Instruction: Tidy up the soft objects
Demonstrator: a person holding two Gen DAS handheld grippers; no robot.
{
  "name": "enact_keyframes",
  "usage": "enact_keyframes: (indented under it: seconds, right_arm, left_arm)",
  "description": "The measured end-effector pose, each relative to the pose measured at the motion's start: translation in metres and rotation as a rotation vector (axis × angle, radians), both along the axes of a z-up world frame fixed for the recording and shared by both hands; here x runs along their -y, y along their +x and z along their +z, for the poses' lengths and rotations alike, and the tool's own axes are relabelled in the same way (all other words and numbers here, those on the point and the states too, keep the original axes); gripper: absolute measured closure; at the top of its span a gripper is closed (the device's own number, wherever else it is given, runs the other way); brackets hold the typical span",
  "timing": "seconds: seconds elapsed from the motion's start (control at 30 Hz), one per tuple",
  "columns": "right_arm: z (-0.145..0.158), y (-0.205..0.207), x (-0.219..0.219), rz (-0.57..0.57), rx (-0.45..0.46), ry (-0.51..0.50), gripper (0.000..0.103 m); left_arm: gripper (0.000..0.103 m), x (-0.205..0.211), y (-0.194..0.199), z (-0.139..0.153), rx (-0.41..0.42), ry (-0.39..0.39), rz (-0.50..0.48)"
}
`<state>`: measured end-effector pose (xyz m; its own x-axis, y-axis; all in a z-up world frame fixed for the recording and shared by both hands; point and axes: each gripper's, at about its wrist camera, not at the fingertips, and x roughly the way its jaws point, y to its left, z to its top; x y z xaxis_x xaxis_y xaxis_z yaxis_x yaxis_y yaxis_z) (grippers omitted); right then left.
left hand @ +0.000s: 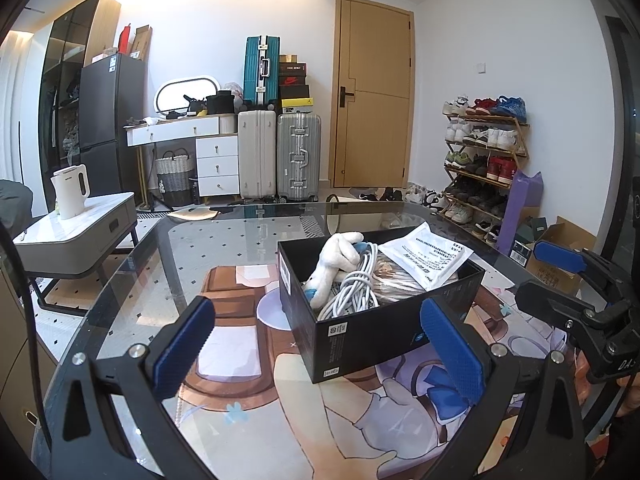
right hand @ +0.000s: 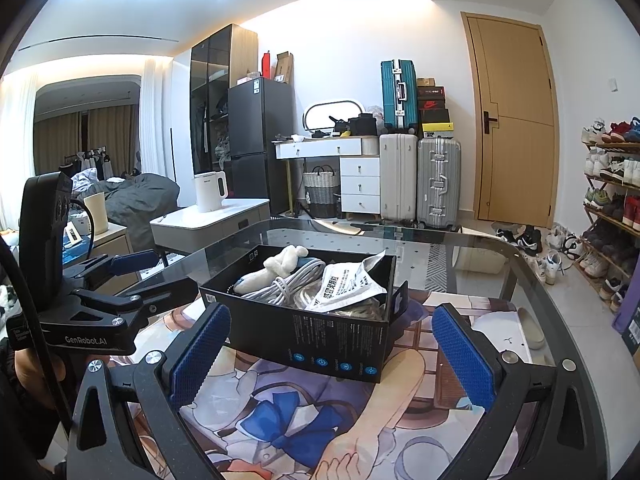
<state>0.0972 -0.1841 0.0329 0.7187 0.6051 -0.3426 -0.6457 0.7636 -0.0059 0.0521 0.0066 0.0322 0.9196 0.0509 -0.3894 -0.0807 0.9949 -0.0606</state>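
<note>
Nearest to me, both claws hang above the glass surface [left hand: 132, 268], over the cartoon mat [right hand: 304, 420] beneath the glass. My left claw [left hand: 318, 344] has its blue pads spread wide and holds nothing; the right claw [right hand: 332, 352] is spread just as wide, also holding nothing. In the left view I see the right claw off to that side, just beside the box; in the right view the left claw [right hand: 132, 268] shows at the far left, near the box's corner.

Just ahead of both claws stands the black box [left hand: 360, 340], open-topped, on the surface. The left claw's right pad overlaps the box's near corner in the view; whether it touches, I cannot tell. Inside the box lie a white plush toy [left hand: 336, 264] toward the left, a coiled white cable [left hand: 352, 292] beside and partly under it, and a white printed pouch [left hand: 428, 256] leaning at the right, its edge over the rim.

Beyond the surface, left of the claws, a white kettle [left hand: 71, 191] stands on a low side table [left hand: 80, 236]. Farther back are suitcases [left hand: 280, 156], white drawers [left hand: 216, 160], a dark fridge [left hand: 108, 112] and a wooden door [left hand: 372, 92]. To the right, a shoe rack [left hand: 484, 156] is full of shoes.
</note>
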Motion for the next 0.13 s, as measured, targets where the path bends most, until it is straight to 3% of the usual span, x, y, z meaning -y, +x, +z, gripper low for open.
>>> enact_keyframes:
  seconds: [0.13]
  right_arm:
    - [-0.0003, 0.0004, 0.0003, -0.001, 0.001, -0.003, 0.001]
  left_arm:
    - [0.000, -0.0001, -0.0003, 0.0004, 0.003, -0.003, 0.000]
